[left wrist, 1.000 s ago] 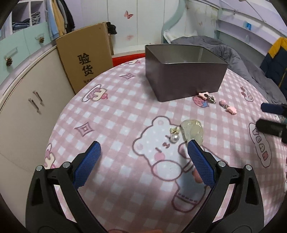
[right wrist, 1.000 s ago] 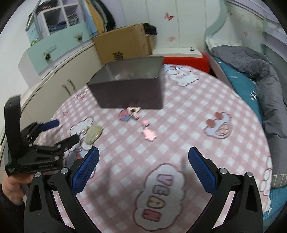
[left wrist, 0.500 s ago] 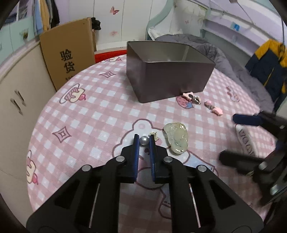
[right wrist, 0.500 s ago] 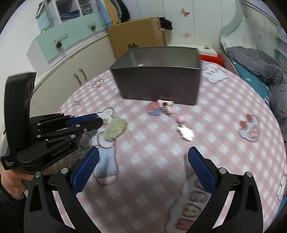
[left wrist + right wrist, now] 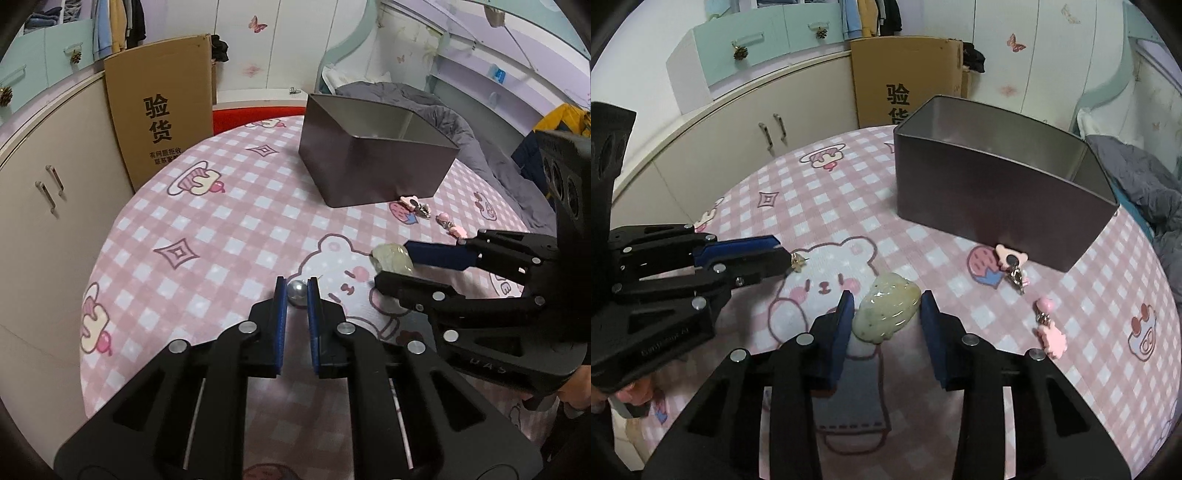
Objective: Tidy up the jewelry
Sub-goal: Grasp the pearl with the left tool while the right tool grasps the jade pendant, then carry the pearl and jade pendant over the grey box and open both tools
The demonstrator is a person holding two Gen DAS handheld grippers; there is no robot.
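Half a second on, both tools are sitting closer over the bear print: the left gripper (image 5: 296, 288), already narrowed then, is now pinching the pearl earring (image 5: 296, 289) between its blue pads, and the right gripper (image 5: 886, 306), which was standing wide and short of its target, is now straddling the jade pendant (image 5: 886, 312) with its jaws partly closed — one pad looking to be against the stone's left edge, the other just beside its right edge with a sliver of cloth showing. Both pieces are lying on the pink checked tablecloth (image 5: 229, 221), well short of the grey metal box (image 5: 997, 195) they are presumably heading for. That pearl is looking small, round and slick, so it is likely wanting a centred squeeze across its widest part (off-centre, it could squirt out), and its gold fitting is looking delicate. By contrast the pendant is appearing hard, glossy and probably brittle — gripping across its narrow width seems safest. Two pink clips (image 5: 1010, 258) (image 5: 1049, 332) are waiting near the box.
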